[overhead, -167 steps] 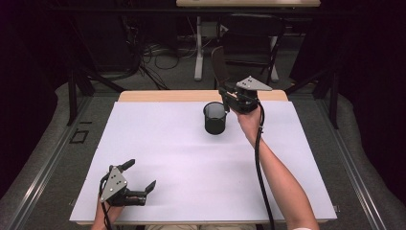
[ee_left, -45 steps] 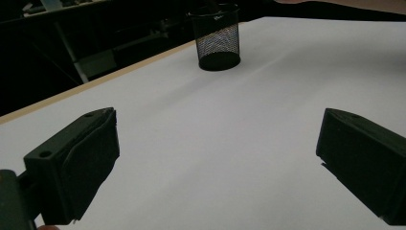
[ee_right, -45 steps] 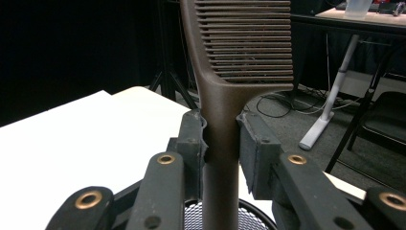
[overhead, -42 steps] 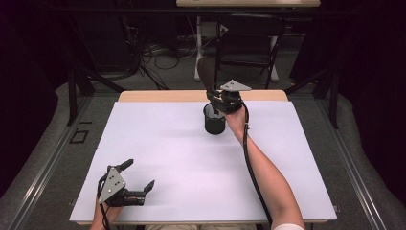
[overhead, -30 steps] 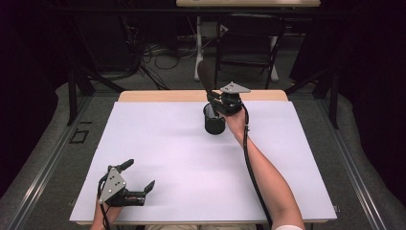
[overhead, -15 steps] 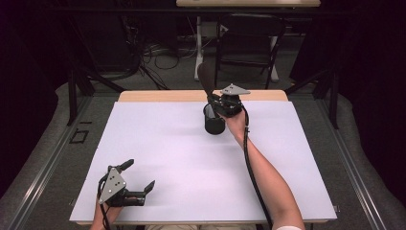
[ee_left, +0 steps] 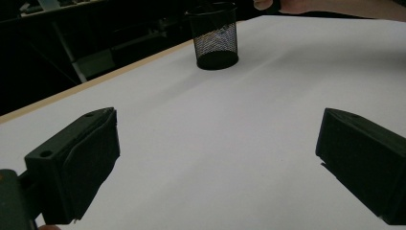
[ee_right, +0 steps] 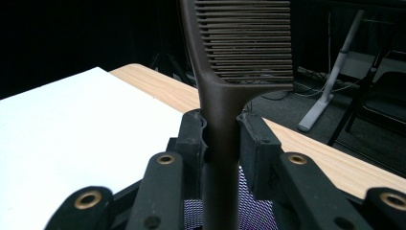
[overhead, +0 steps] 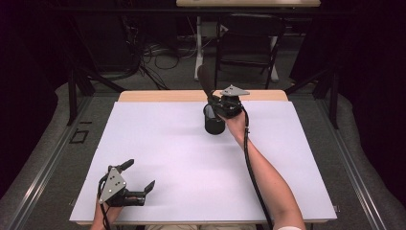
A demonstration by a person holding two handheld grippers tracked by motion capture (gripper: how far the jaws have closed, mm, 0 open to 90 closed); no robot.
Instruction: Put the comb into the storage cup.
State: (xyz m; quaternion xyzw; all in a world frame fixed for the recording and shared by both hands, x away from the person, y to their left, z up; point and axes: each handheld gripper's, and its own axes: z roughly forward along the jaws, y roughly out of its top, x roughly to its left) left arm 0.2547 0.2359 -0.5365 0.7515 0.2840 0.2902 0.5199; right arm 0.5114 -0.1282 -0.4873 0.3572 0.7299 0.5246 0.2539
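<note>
My right tool (ee_right: 221,139) pinched the brown comb (ee_right: 239,52) by its handle, upright over the black mesh cup (overhead: 213,122) at the far edge of the worktop (overhead: 191,163). Since the earlier moment it had come from beside the cup to directly above, handle end aimed inside, ready to lower. My left tool (overhead: 136,184) rested spread near me.

One comb (ee_right: 239,52), one mesh cup (overhead: 214,122), two grippers (overhead: 128,184) (overhead: 221,103)
</note>
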